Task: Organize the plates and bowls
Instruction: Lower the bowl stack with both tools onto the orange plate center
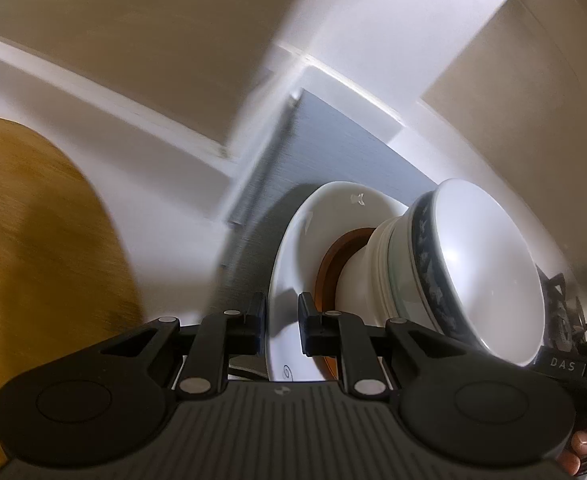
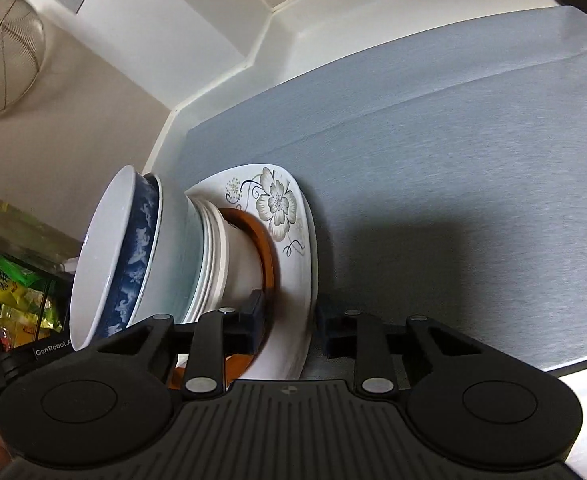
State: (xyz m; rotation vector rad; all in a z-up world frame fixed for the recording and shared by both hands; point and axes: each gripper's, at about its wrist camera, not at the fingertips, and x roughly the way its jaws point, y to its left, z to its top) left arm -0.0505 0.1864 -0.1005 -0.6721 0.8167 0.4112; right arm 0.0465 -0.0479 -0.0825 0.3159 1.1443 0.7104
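Observation:
A stack of dishes sits on a grey shelf liner (image 2: 433, 152). Lowest is a white plate with a flower print (image 2: 289, 236), also in the left wrist view (image 1: 293, 264). On it lies an orange-brown plate (image 2: 269, 256), then several nested bowls, the uppermost a white bowl (image 1: 489, 276) inside a blue-patterned bowl (image 2: 133, 256). Both views are rolled sideways. My left gripper (image 1: 281, 328) has its fingers on either side of the white plate's rim and pressed to it. My right gripper (image 2: 289, 328) straddles the opposite rim, the right finger apart from the plate.
White cabinet walls (image 1: 333, 40) enclose the shelf at back and side. A wooden board (image 1: 33, 240) lies at the left of the left wrist view. A wire mesh strainer (image 2: 1, 56) hangs at upper left, with packaged food (image 2: 9, 288) below it.

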